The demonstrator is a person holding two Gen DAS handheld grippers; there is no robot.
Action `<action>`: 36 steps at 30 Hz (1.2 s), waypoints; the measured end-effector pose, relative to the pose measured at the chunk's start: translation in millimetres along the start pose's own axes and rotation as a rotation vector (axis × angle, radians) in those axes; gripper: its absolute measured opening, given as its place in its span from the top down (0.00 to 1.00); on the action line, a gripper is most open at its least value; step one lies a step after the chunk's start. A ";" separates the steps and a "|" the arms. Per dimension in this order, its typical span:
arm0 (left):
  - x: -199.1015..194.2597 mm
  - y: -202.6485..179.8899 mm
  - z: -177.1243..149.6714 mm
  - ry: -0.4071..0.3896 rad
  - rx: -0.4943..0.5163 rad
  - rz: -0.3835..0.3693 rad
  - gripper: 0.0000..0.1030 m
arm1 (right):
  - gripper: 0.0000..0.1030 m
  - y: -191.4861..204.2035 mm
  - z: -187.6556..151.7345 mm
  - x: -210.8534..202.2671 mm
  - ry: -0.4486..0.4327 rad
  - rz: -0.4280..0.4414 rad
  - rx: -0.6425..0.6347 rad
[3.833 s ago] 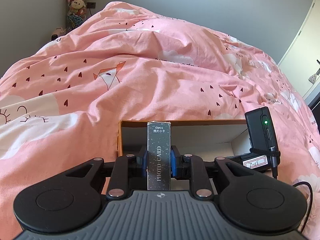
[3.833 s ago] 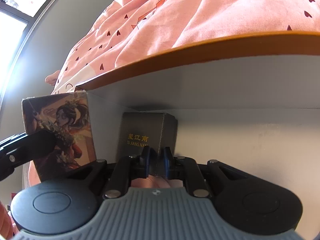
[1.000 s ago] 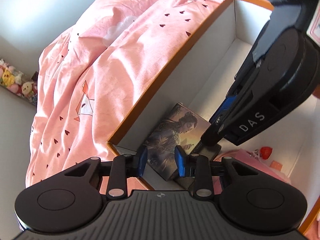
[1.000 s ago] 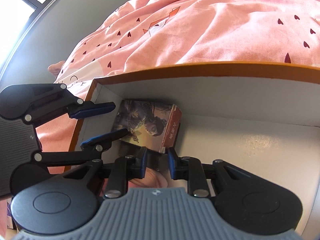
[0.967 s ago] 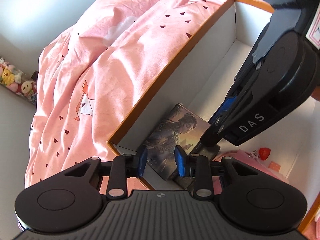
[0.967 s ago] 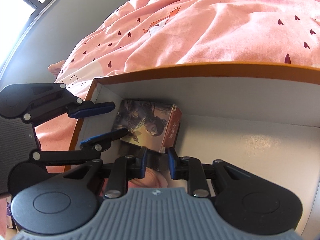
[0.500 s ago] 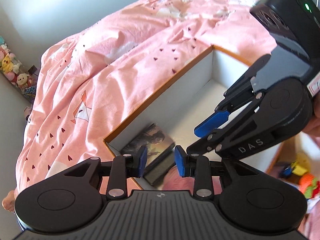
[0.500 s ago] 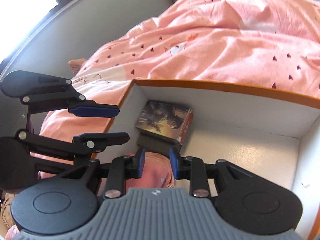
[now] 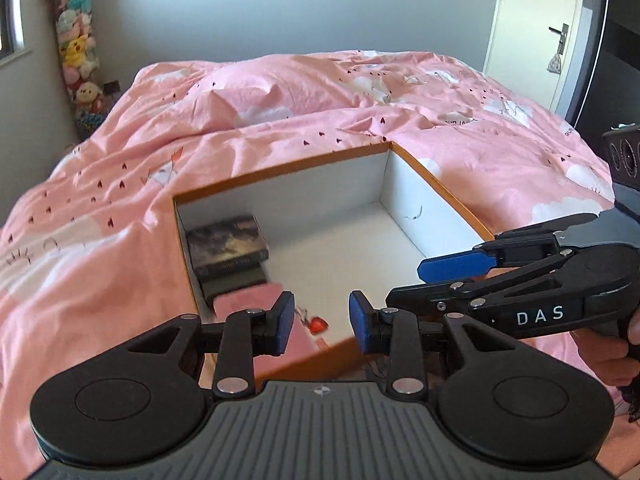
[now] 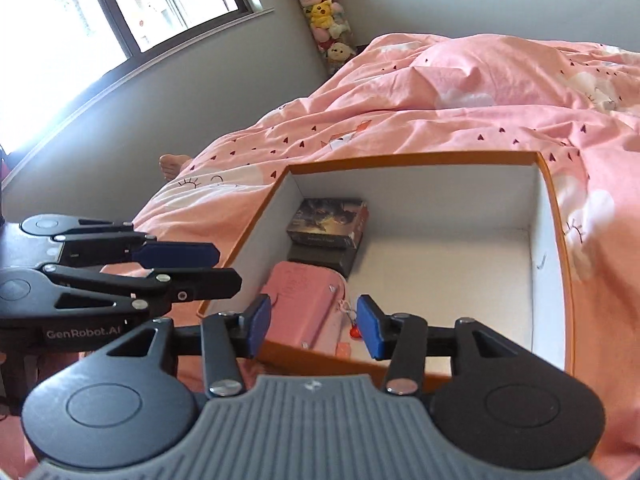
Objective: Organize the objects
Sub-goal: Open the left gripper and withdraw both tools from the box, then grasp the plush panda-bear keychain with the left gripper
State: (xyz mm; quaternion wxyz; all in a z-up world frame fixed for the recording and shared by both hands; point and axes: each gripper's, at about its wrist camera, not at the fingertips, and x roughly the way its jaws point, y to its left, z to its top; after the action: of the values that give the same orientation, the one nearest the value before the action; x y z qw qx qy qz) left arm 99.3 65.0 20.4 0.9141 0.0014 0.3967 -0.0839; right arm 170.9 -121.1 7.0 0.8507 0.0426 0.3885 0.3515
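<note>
Presently, findings run from largest item to smallest.
Bed (image 9: pixel 120 288): covered by a pink quilt with a small heart print; it carries the box.
Box (image 10: pixel 548 240): open, orange rim, white inside walls and floor; it rests on the quilt, its near wall just beyond both sets of fingertips.
Pink pouch (image 10: pixel 304 304): lies flat on the box floor against the left wall at the near corner; a small red charm (image 9: pixel 318 324) lies at its right edge.
Illustrated card box (image 9: pixel 226 242): lies face up in the left rear part of the box, close to the left wall, stacked on a darker box.
Dark box (image 10: pixel 320 258): under the illustrated card box, its near end touching or just beside the pink pouch; which of the two cannot be told.
Left hand-held gripper (image 9: pixel 322 320): jaws apart, nothing between them; held above the near edge of the box.
Right hand-held gripper (image 10: pixel 314 328): jaws apart, nothing held; it hangs over the near right side of the box, beside the left one and not touching it.
Plush toys (image 10: pixel 326 12): stacked in a column in the room corner, well apart from the box.
</note>
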 end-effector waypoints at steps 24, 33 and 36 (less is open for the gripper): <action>56.0 -3.0 -64.6 0.424 -0.192 -0.159 0.59 | 0.40 -11.8 -106.0 -12.7 0.350 -0.154 0.197; 54.4 -6.7 -65.0 0.468 -0.227 -0.177 0.63 | 0.43 -18.7 -120.9 11.4 0.468 -0.158 0.237; 51.9 -6.1 -65.1 0.476 -0.251 -0.185 0.63 | 0.54 -19.8 -120.1 5.9 0.445 -0.164 0.245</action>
State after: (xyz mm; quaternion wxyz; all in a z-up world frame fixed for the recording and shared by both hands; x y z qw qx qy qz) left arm 85.9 55.6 -61.5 0.7769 -0.1285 0.6057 -0.1144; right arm 101.7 -156.3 -87.0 0.7586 0.0352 0.6077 0.2323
